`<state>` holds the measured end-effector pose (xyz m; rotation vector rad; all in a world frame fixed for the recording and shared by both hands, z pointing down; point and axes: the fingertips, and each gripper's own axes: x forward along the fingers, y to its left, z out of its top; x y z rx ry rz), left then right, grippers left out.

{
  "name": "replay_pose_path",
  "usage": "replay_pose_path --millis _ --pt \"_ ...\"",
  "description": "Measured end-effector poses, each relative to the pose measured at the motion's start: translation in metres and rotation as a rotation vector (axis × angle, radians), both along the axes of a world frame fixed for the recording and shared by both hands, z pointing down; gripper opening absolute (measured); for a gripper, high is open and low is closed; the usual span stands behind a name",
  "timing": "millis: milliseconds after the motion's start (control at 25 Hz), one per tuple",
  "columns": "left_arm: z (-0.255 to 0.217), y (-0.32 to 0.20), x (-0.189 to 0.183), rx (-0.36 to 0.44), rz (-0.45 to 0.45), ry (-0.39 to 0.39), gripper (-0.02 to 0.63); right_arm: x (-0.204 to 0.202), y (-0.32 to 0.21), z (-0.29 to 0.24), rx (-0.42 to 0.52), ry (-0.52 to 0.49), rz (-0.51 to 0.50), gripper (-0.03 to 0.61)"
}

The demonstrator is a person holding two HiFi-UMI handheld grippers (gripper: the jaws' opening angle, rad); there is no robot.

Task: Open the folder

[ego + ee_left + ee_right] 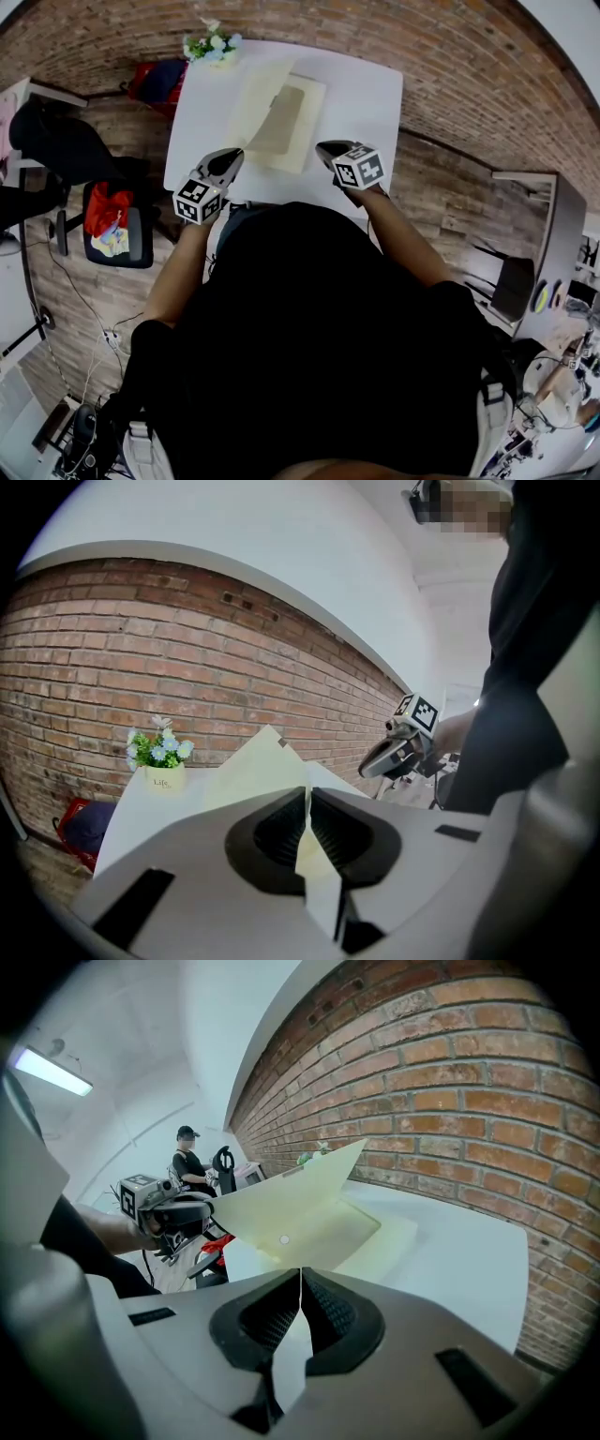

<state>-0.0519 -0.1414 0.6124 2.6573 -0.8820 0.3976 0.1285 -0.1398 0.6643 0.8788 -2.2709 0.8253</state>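
A cream folder lies on the white table. Its front cover stands lifted and tilted up over the lower leaf. My left gripper is shut on the cover's near left corner; the left gripper view shows the cream sheet pinched between the left gripper's jaws. My right gripper hovers at the folder's near right corner, shut with nothing in it. In the right gripper view, beyond the right gripper, the raised cover rises in front, held at its far corner by the left gripper.
A small pot of flowers stands at the table's far left corner. A red bag sits on the floor beyond it. Left of the table is a chair with coloured items. A brick wall runs behind the table.
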Motion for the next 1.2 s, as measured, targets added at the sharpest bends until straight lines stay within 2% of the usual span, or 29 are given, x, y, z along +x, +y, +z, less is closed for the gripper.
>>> replay_pose_path --millis 400,1200 --pt "-0.009 -0.008 -0.029 0.010 -0.079 0.035 0.021 -0.007 -0.005 0.001 -0.006 -0.002 -0.012 0.028" --pt "-0.013 -0.009 -0.078 0.016 -0.182 0.057 0.017 -0.021 -0.013 0.010 -0.030 0.005 -0.038 0.028"
